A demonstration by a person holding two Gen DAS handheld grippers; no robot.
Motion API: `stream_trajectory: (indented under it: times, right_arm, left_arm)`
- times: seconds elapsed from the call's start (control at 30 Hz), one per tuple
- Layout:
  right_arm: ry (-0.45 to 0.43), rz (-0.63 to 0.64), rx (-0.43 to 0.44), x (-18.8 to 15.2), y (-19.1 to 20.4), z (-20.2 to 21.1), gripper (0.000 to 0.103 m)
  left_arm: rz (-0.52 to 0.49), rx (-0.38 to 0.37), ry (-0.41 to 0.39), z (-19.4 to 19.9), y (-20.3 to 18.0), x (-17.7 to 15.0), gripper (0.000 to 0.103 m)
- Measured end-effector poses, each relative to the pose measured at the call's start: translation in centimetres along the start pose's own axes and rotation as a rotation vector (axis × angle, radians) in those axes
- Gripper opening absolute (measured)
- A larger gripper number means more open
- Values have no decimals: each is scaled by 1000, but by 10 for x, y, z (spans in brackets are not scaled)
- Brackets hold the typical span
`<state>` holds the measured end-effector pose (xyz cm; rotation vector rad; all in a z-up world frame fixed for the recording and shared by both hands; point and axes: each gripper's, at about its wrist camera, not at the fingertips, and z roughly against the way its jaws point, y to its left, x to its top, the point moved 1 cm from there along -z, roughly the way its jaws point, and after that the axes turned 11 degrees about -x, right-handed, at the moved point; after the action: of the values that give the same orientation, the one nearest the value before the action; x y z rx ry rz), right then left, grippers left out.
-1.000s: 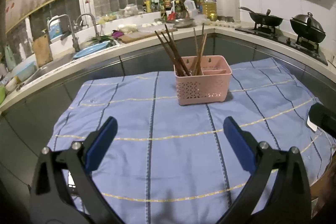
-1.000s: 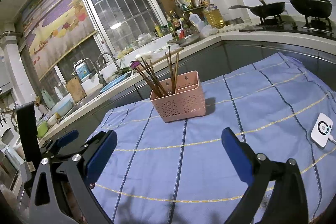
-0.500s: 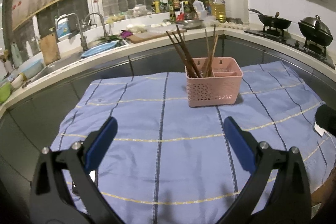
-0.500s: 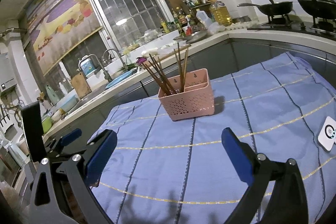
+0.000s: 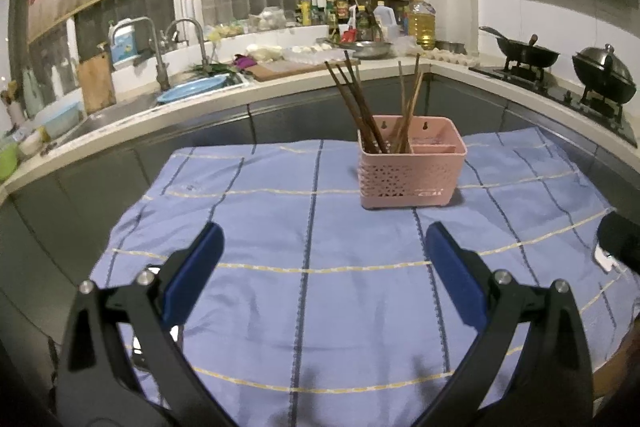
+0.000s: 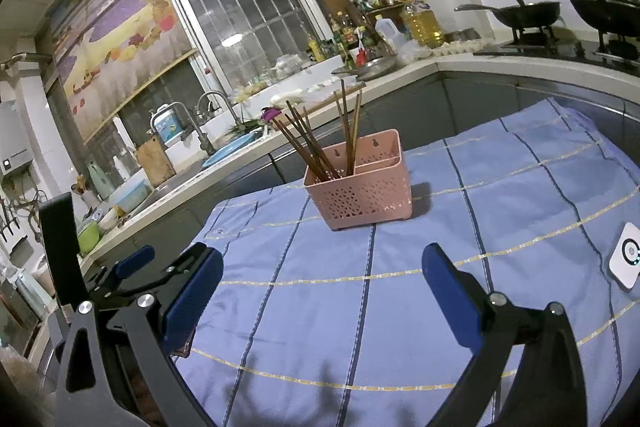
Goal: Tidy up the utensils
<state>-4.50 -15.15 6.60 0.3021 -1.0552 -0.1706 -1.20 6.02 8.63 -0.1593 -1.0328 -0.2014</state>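
A pink perforated utensil basket [image 5: 412,169] stands on the blue striped cloth [image 5: 312,267], also in the right wrist view [image 6: 362,189]. Several brown chopsticks [image 5: 358,107] stand upright in its left compartment, also in the right wrist view [image 6: 316,143]; the right compartment looks empty. My left gripper [image 5: 324,247] is open and empty, well short of the basket. My right gripper [image 6: 322,267] is open and empty, also short of the basket. The left gripper's fingers [image 6: 132,261] show at the left of the right wrist view.
A white round-dial device [image 6: 626,255] lies on the cloth at the right. A kitchen counter [image 5: 224,95] with sink, bottles and cutting board runs behind the table. A wok [image 5: 524,55] and lidded pot [image 5: 604,73] sit on the stove at right.
Both cameras have drifted slightly, so the basket sits a bit further right and nearer in both views. Both grippers stay open and empty.
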Motion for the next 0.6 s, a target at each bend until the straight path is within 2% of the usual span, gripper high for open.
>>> stream_trajectory:
  times: [0.23,0.6]
  right_arm:
    - [-4,-17,1,2,-4,1,98]
    - [-9,-12,23,4,-4,2,98]
  left_arm:
    - [35,-49,-7,2,6,0,97]
    - [28,-27,-31,7,7,2,97]
